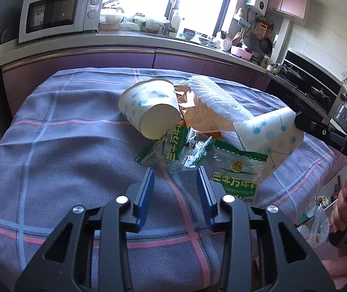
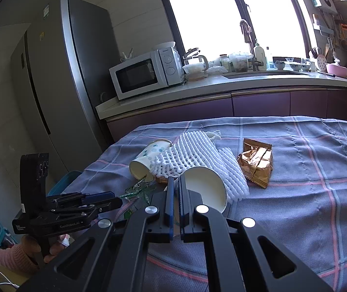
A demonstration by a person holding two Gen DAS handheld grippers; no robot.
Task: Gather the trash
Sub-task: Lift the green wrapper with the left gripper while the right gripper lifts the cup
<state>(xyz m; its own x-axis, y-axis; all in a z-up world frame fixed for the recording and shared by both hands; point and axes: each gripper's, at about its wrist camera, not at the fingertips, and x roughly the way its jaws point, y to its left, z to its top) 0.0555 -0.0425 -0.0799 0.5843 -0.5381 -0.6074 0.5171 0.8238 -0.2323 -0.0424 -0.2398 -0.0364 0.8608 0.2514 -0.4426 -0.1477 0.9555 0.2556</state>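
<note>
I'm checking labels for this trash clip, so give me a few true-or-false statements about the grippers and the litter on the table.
1. The right gripper is shut on the rim of a paper cup. True.
2. The left gripper holds a green wrapper. False: its jaws are open and empty, just short of the wrapper.
3. The other paper cup lies on its side. True.
4. The white foam net lies under the gold wrapper. False: in the left view the net lies over it.
5. The tablecloth is plain white. False: it is checked, bluish with pink lines.
</note>
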